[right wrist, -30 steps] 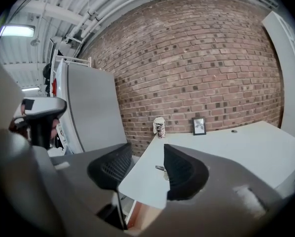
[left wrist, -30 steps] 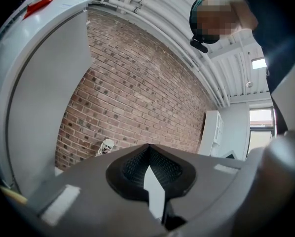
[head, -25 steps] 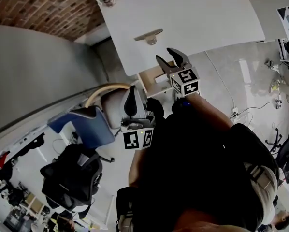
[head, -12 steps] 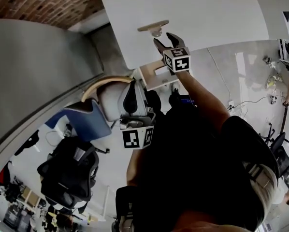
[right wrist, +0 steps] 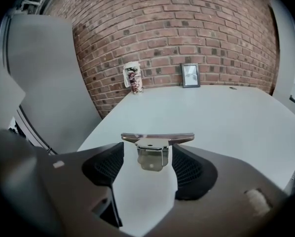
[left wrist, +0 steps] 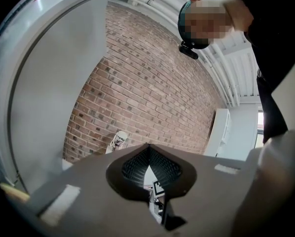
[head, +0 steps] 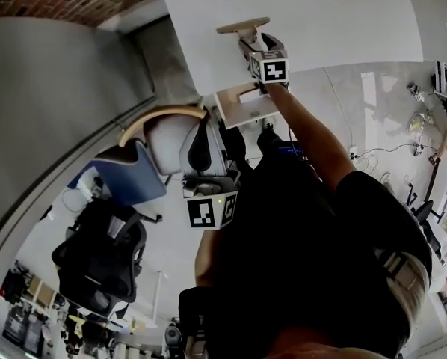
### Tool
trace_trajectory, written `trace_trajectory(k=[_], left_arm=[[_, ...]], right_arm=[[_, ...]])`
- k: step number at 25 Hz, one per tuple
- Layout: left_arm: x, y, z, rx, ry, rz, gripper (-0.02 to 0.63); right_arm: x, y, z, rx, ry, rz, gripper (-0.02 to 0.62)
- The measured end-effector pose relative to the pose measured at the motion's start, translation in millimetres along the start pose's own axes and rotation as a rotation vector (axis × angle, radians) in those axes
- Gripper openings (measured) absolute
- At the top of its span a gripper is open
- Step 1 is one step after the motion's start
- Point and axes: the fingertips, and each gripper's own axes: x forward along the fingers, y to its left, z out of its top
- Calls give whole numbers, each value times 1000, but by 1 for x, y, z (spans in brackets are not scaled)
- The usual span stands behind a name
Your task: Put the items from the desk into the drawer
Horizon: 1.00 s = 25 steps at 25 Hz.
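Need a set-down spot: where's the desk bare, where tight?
Bare: desk between the metal clip at its near edge and the cup and picture frame by the wall. Tight: right gripper, jaws just opening, around the clip.

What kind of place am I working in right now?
Probably an open-plan office or studio. A white desk stands against a bare brick wall, a small framed picture leans on that wall, and a black office chair sits nearby.
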Motion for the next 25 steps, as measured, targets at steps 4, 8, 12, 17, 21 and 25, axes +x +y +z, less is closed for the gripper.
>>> trace_trajectory(k=[4,8,12,17,21,25], left_arm=[[0,8,-3,-6,10,18,8],[-2,14,-5,-7,15,29,8],[-2,21,-5,-14,17,40,8],[-3,23,-5,-15,20,48,8],[-2,24,-6,-14,21,50,8],[-1,24,-8,-8,26,51,8]], right_arm=[[21,-3,0,1,30,-11,327],[36,-3,1,-4,44,-31,333],[47,-4,1,-4,54,-51,336],[51,-11,0,-12,61,-77,334],[52,-12,0,-23,58,-82,328],[52,-12,1,-19,52,-80,305]])
